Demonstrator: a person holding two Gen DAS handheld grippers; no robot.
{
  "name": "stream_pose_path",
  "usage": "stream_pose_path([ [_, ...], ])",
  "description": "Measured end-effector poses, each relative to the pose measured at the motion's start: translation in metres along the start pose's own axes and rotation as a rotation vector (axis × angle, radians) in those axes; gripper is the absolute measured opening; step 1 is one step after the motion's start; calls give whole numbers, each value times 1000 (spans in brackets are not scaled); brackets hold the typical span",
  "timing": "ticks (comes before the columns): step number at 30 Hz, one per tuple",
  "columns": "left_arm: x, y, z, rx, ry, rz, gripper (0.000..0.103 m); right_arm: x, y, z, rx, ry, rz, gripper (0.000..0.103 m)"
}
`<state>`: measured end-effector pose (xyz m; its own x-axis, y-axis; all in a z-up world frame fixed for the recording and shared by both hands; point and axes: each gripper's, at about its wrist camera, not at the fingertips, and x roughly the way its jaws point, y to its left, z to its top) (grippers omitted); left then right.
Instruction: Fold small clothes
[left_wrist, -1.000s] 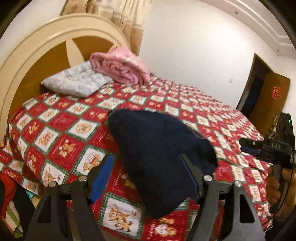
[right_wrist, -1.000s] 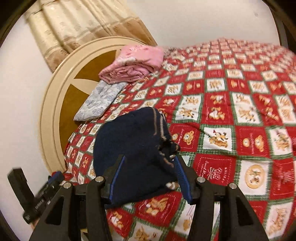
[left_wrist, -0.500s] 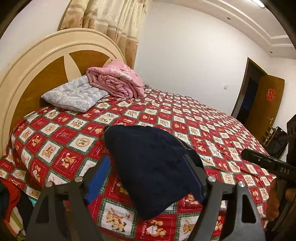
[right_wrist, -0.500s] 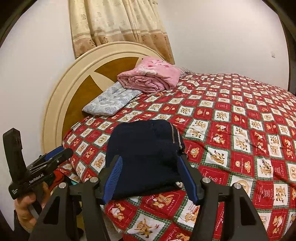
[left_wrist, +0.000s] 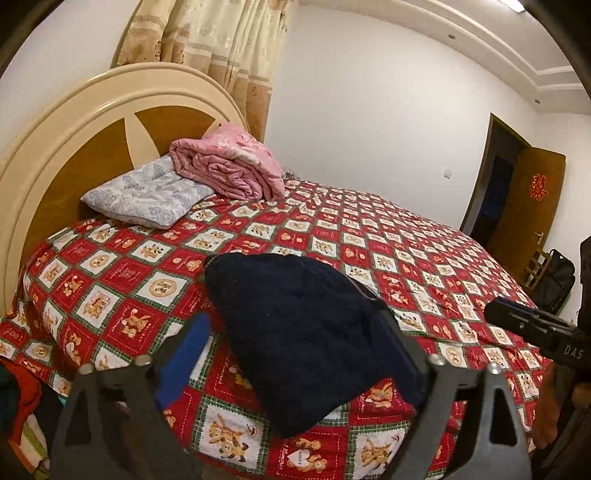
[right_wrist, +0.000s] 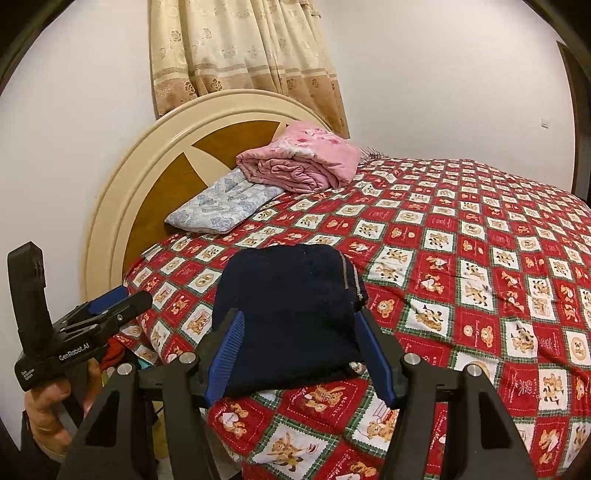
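The folded navy garment (right_wrist: 291, 314) lies near the corner of the bed, on the red teddy-bear checked bedspread (right_wrist: 461, 280). Its long axis runs from the near edge of the mattress toward the headboard (right_wrist: 122, 206), the rounded end pointing that way and the squarer end toward the cameras. It is dark blue, soft-looking and thick, folded into a compact bundle, with a thin pale stripe along the seam on its right side in the right wrist view.

The left gripper (left_wrist: 295, 354) hovers above the garment's near end, its jaws opening and spread wide, pads not pressing the cloth. The right gripper (right_wrist: 299, 350) is also spread, its blue pads either side of the bundle, apparently clear of it.

By the headboard a pale floral pillow (left_wrist: 147, 199) lies flat with a rolled pink blanket (left_wrist: 229, 166) partly on it. A cream curtain (right_wrist: 243, 48) hangs behind.
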<state>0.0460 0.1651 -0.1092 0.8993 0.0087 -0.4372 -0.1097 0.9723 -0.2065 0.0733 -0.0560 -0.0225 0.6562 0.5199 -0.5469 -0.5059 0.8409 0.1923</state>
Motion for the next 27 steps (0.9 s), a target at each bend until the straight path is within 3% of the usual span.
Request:
stream_pose_path([
  [6,-2,-4,1,9,-2,-5,94,-5,2,-2,-8,-17,-5,63],
  [10,-4,-7,3,13,-9,4,103,-9,2,-1,-14,-33,-12,63],
  [27,-5,-15,5,49,-2,2,103,-13,5,-1,-15,-49,-9,63],
])
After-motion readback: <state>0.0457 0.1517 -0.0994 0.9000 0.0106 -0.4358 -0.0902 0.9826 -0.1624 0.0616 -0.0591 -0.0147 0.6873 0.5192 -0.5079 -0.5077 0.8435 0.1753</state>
